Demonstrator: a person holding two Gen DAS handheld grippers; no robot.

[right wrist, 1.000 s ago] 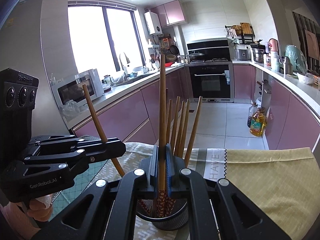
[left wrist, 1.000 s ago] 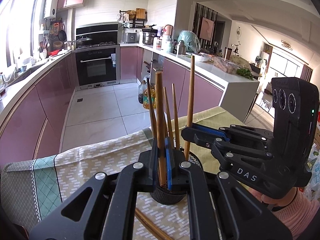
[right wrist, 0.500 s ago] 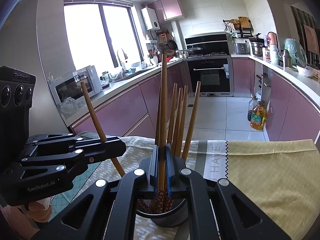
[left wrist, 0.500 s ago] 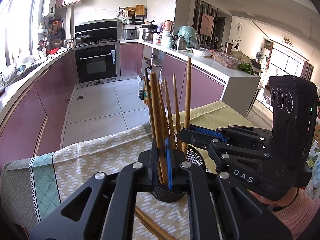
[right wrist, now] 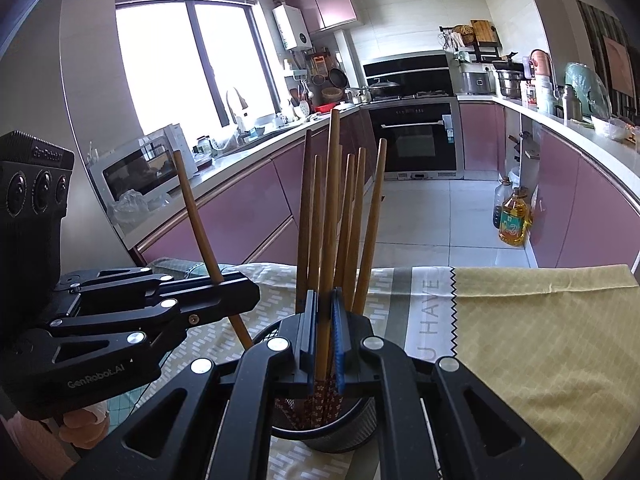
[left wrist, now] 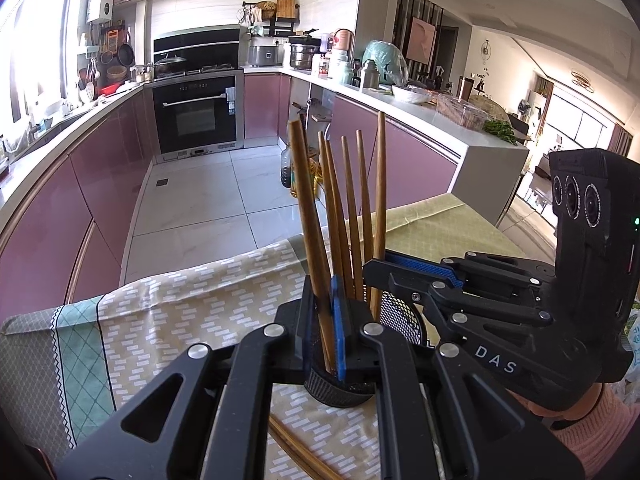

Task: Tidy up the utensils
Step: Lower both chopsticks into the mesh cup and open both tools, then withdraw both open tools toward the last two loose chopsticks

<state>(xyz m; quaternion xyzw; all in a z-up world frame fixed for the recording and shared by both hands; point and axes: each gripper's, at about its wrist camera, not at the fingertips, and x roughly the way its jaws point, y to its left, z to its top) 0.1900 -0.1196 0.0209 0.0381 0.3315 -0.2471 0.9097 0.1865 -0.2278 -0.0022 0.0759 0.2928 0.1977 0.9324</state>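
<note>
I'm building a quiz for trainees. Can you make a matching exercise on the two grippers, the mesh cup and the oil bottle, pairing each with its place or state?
Things:
1. left gripper
2. right gripper
3. mesh cup
4. oil bottle

Place or state:
A. on the floor
B. shut on the upright chopstick
C. standing on the tablecloth
D. shut on the leaning chopstick

Pairs: 1-D, 2-B, 3-C, 4-A
</note>
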